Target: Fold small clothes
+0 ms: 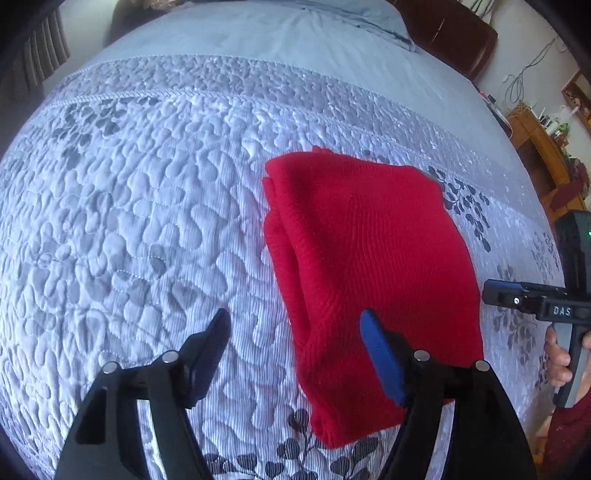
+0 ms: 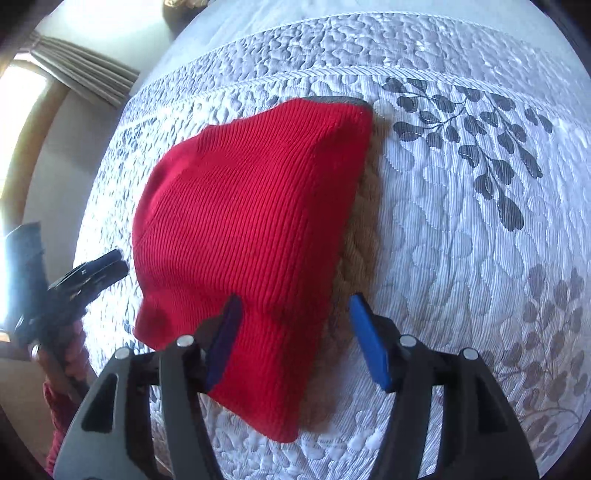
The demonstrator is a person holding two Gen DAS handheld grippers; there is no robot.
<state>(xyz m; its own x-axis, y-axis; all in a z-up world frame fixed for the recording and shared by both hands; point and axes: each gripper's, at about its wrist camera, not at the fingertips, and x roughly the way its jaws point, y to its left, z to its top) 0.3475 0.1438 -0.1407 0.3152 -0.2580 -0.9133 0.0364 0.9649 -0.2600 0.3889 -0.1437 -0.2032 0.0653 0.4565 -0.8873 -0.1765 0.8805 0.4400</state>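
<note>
A red knitted garment point(image 1: 365, 266) lies folded on the quilted bedspread point(image 1: 147, 221). It also shows in the right wrist view point(image 2: 251, 229), with a grey trim at its far edge. My left gripper point(image 1: 295, 325) is open and empty, above the garment's near left edge. My right gripper point(image 2: 293, 308) is open and empty, above the garment's near right edge. The right gripper shows at the right rim of the left wrist view point(image 1: 532, 301), and the left gripper at the left rim of the right wrist view point(image 2: 92, 273).
The bedspread point(image 2: 461, 221) is pale with dark leaf prints. A blue pillow point(image 1: 332, 26) and dark headboard point(image 1: 454, 37) lie at the far end. A wooden shelf point(image 1: 543, 147) stands to the right, and curtains point(image 2: 85, 74) to the left.
</note>
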